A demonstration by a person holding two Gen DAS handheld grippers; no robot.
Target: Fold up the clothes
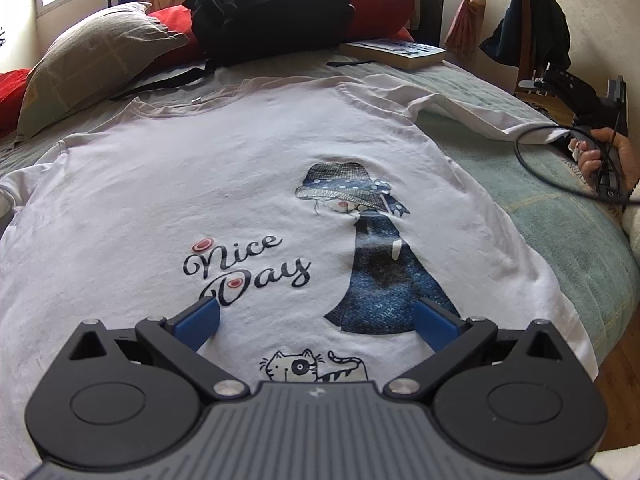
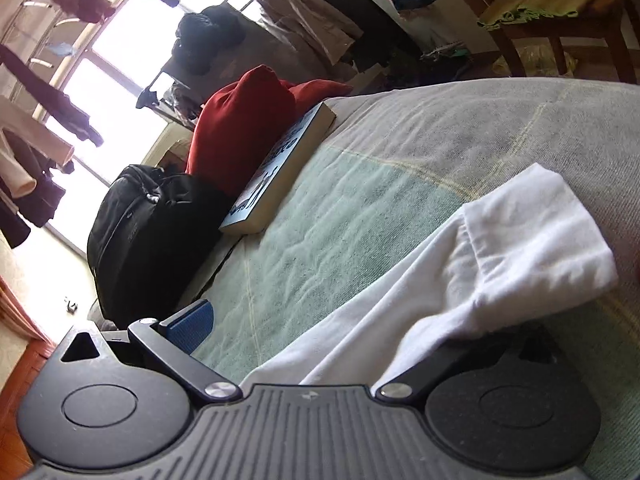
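1. Your left gripper (image 1: 316, 322) hangs over the lower front of the white T-shirt (image 1: 168, 184), and its 2 blue fingers (image 1: 198, 326) stand wide apart with nothing between them.
2. The T-shirt lies spread flat, print side up, on the bed (image 1: 560, 216). The "Nice Day" lettering (image 1: 244, 268) sits just ahead of your left finger, the denim-dress figure (image 1: 380, 264) just ahead of your right finger, and the small cat print (image 1: 312, 368) lies between the 2 fingers, close to the gripper body.
3. Far ahead of the left fingers, past the shirt's collar, a black backpack (image 1: 268, 8), a grey pillow (image 1: 92, 60), red cushions (image 1: 376, 4) and a book (image 1: 396, 52) rest at the head of the bed.
4. To the right of the left fingers, a hand (image 1: 604, 156) holds your right gripper (image 2: 304, 344) at the end of the shirt's sleeve (image 2: 500, 248).
5. In the right wrist view, the sleeve drapes over the right-hand finger and hides it; only the left blue finger (image 2: 190, 330) shows, standing clear of the cloth. The visible linkage looks spread, but you cannot tell whether the fingers pinch the sleeve.
6. Ahead of the right fingers the green bedcover (image 2: 320, 240) runs to the book (image 2: 280, 176) and the backpack (image 2: 152, 232).
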